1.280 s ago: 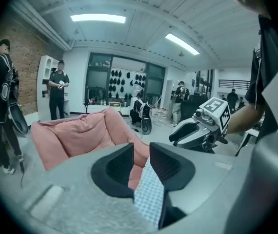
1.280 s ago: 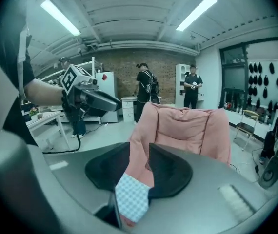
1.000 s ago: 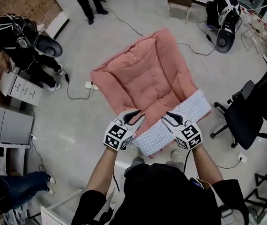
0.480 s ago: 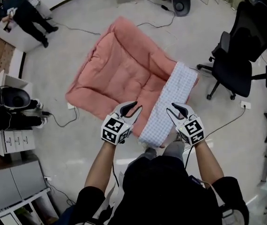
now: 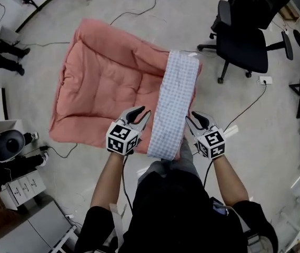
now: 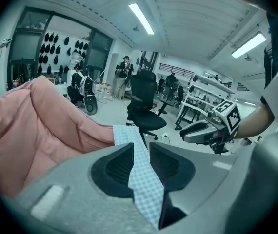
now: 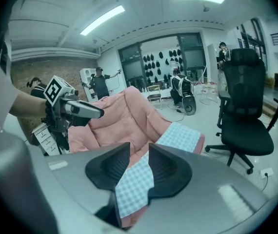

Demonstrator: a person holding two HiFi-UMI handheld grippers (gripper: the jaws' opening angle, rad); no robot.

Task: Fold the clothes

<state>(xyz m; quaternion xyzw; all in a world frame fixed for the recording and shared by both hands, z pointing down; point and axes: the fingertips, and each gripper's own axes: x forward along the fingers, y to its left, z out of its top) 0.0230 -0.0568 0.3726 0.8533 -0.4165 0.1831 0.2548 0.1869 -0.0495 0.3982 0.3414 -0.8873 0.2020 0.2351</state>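
Both jaws: left gripper [image 6: 141, 154] and right gripper [image 7: 139, 156] each clamped on the blue-and-white checked cloth edge [image 5: 177, 99].
Garment: pink quilted padded garment [image 5: 113, 83] spread ahead over the grey floor [image 5: 276, 157], held by its near edge.
Progress: judged early; checked strip turned over, main folds outstanding.
Views: gripper views prove each pinch; head view alone shows the whole spread.

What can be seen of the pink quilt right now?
The pink quilt is large, padded, stitched in squares, with puffy raised edges. One side is turned over, showing a blue-and-white checked strip of lining. It spreads away from the person over the grey floor. The left tongs and right tongs each pinch its near edge at the checked cloth.
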